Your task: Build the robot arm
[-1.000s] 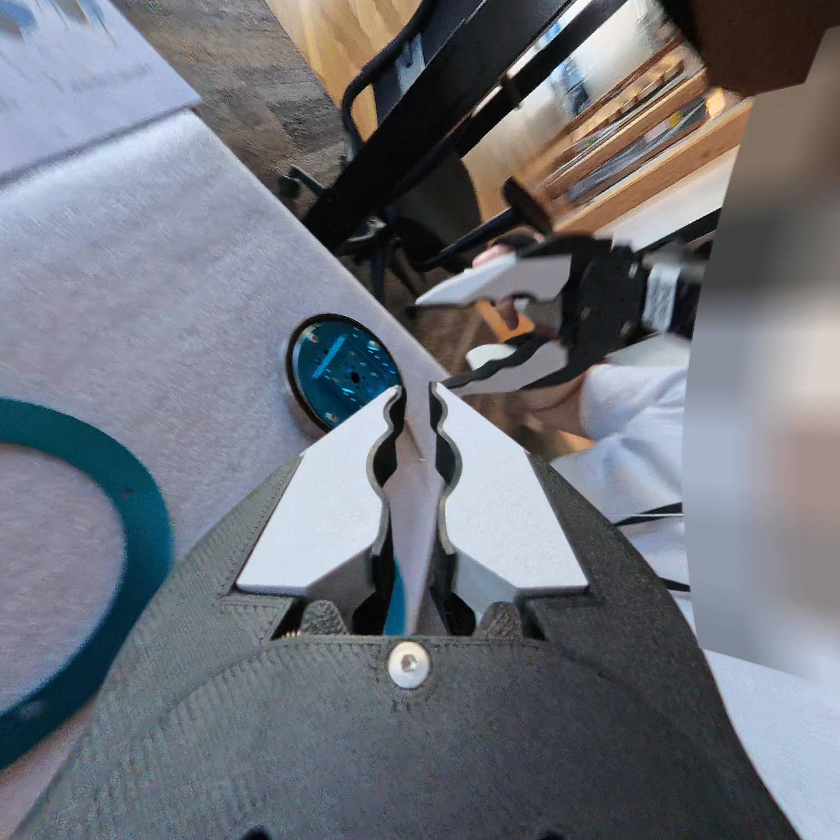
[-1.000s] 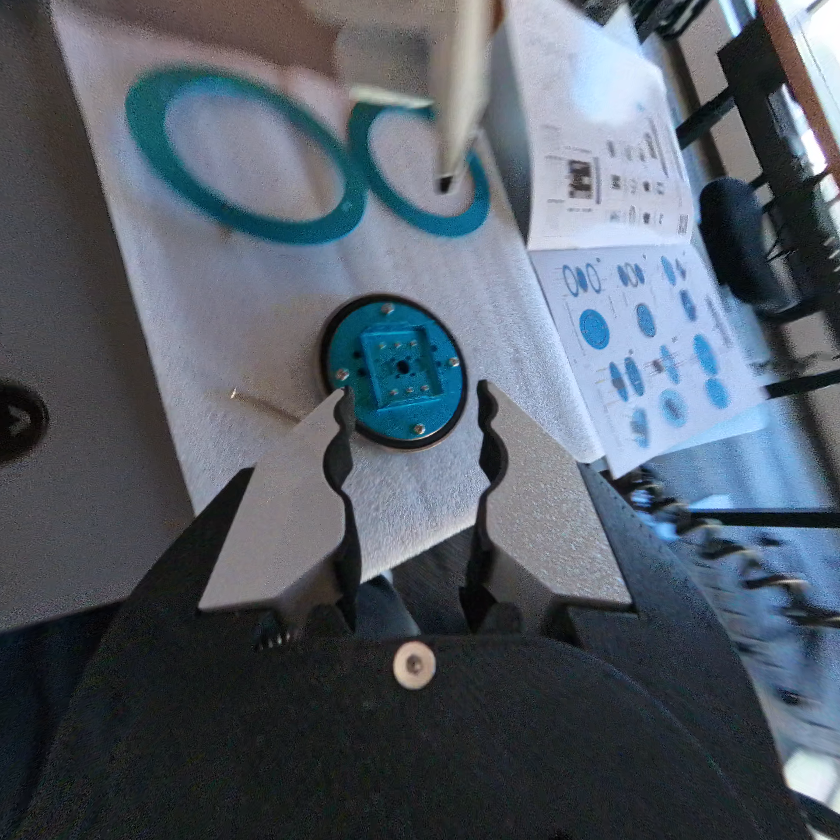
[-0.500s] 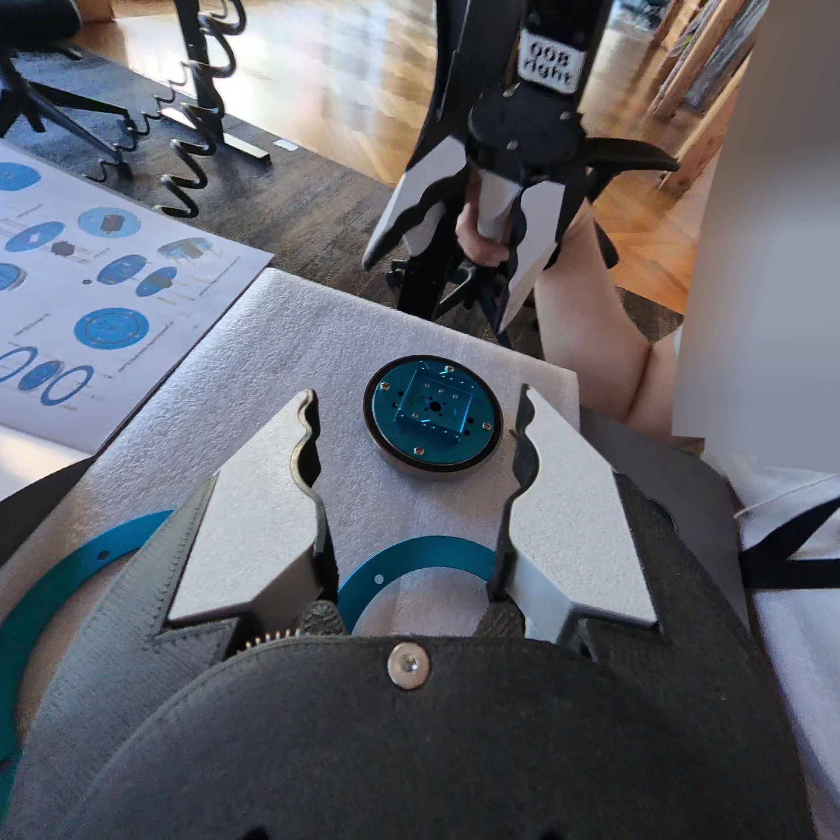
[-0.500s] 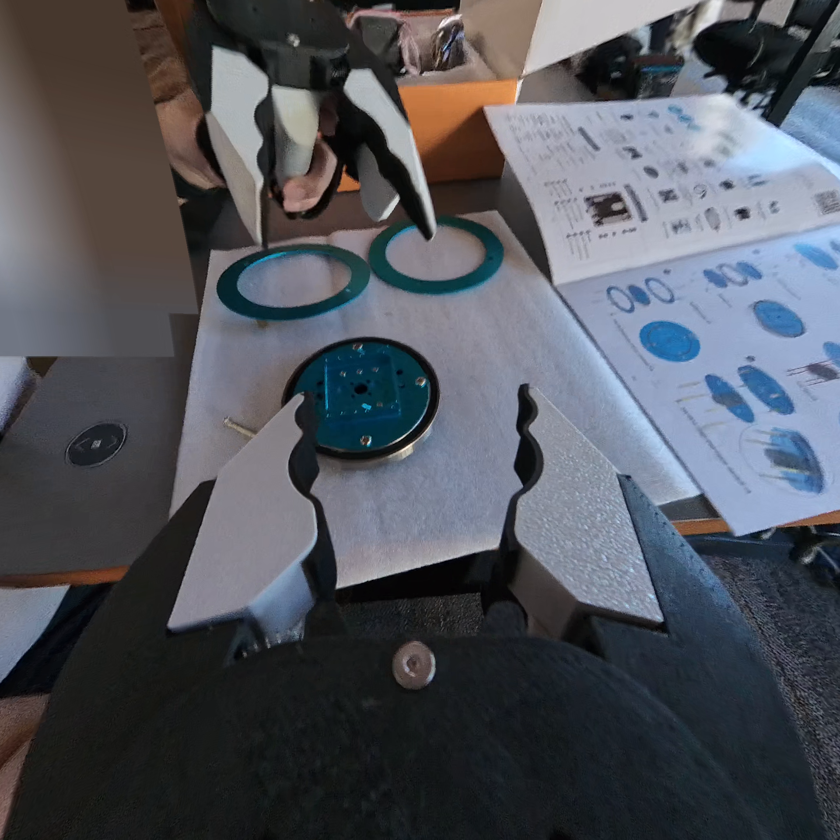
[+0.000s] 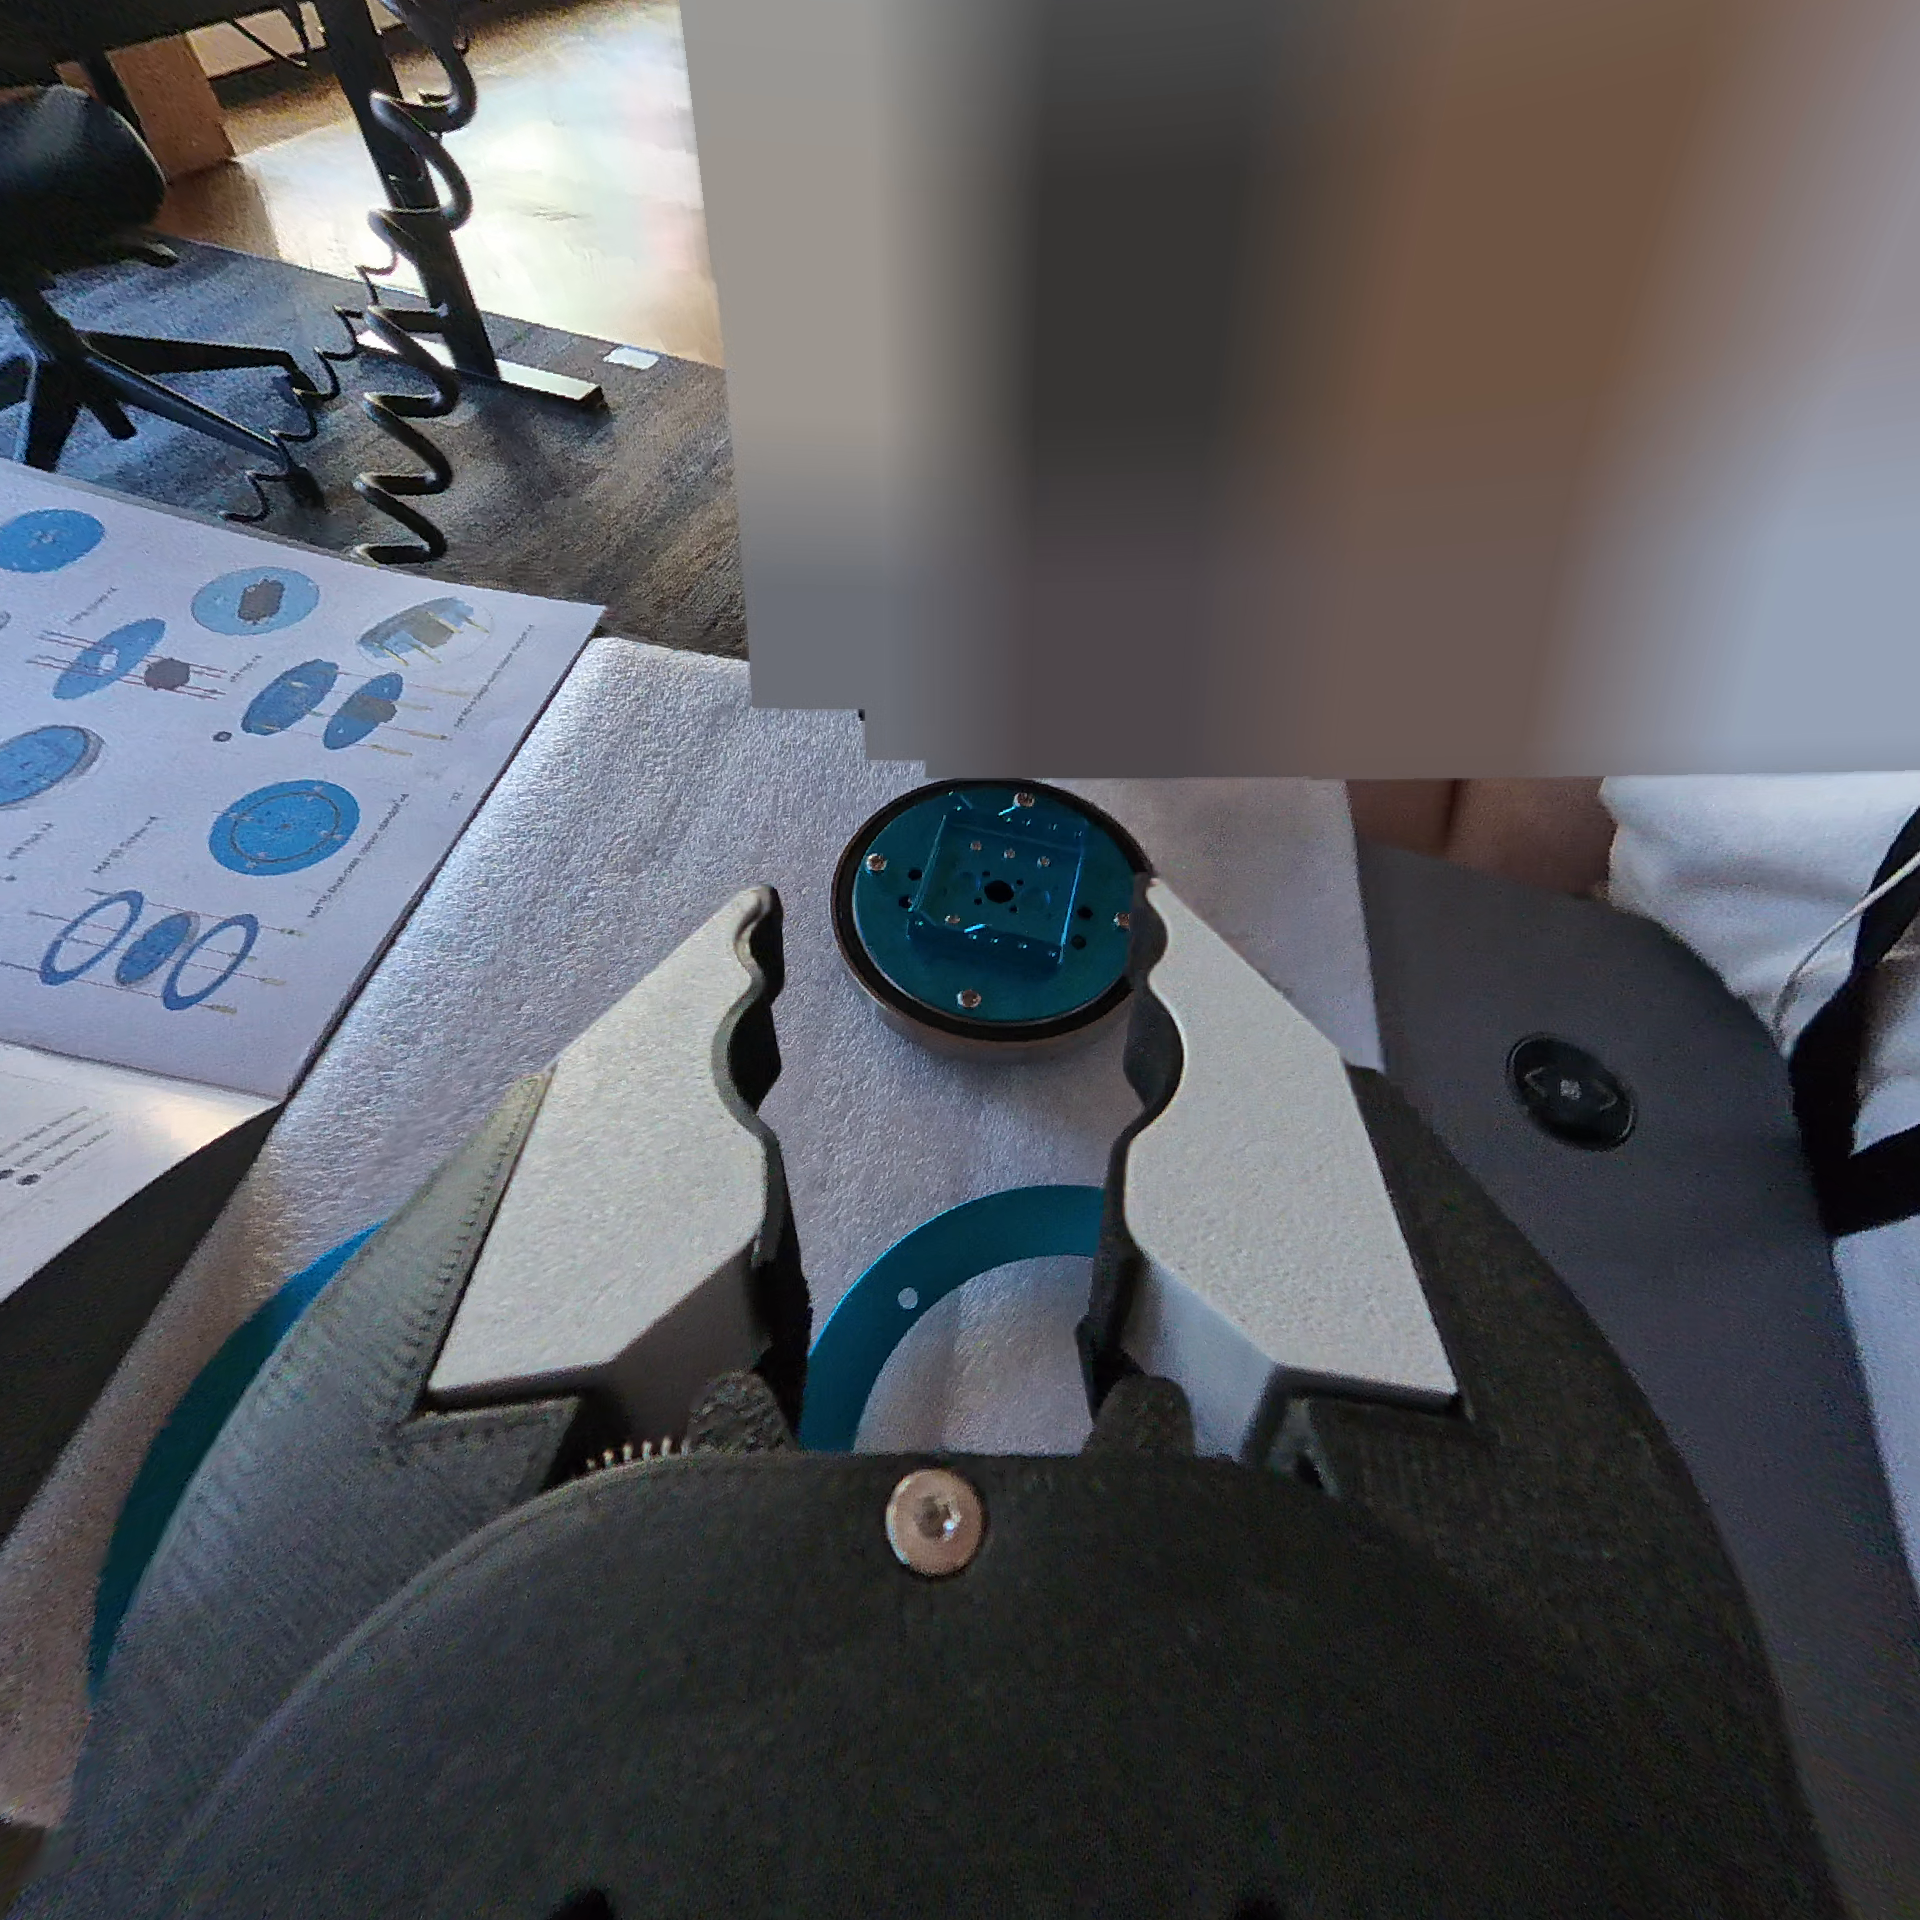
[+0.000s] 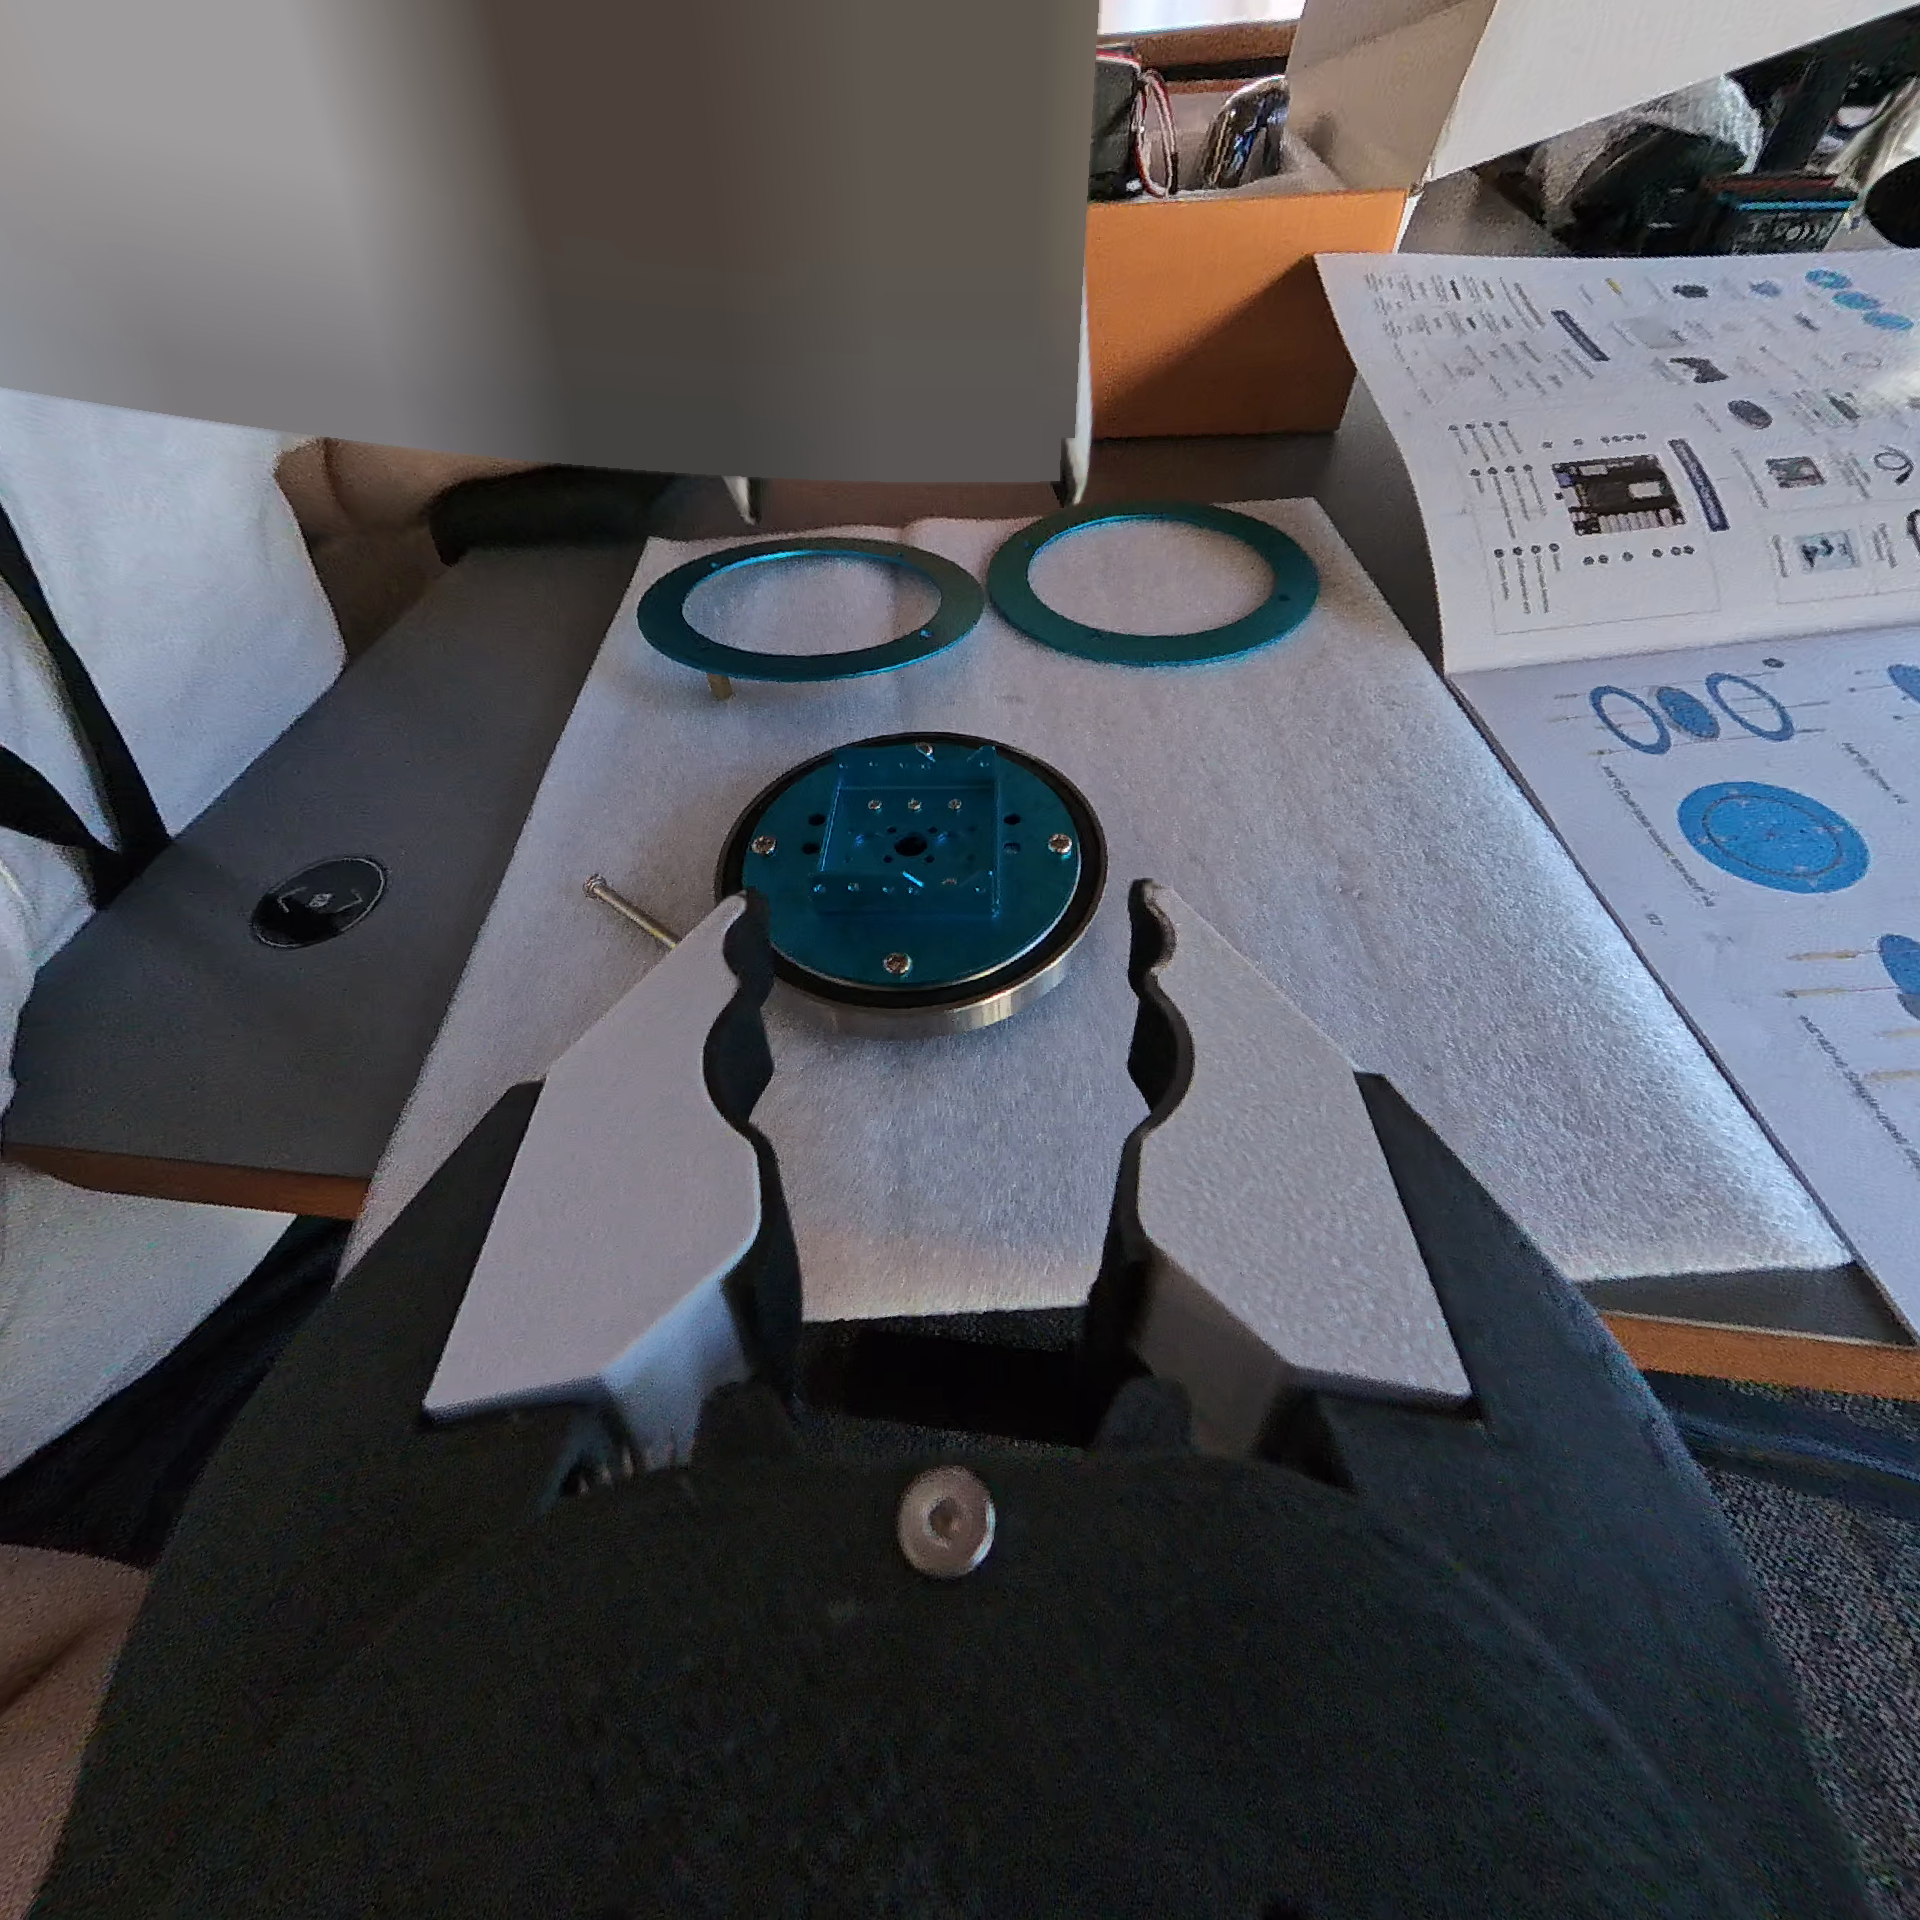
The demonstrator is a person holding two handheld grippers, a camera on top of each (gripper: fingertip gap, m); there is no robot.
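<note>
A round blue disc with a raised square block and a steel rim lies on a white foam sheet. My right gripper is open and empty, its tips either side of the disc's near edge. My left gripper is open and empty, facing the same disc from the opposite side. A thin blue ring lies under the left gripper. In the right wrist view two blue rings lie side by side at the far end of the foam. A loose screw lies left of the disc.
An open instruction booklet lies beside the foam; it also shows in the left wrist view. An orange cardboard box stands behind the foam. A round black button is set in the grey desk. A person's white sleeve shows. There is about 9 cm between the tips of the two grippers. From the right gripper's tips to the loose screw is close to 7 cm.
Both grippers have swung from tilted, blurred views to face the disc from opposite sides and come closer to it. The left gripper went from nearly shut to open.
</note>
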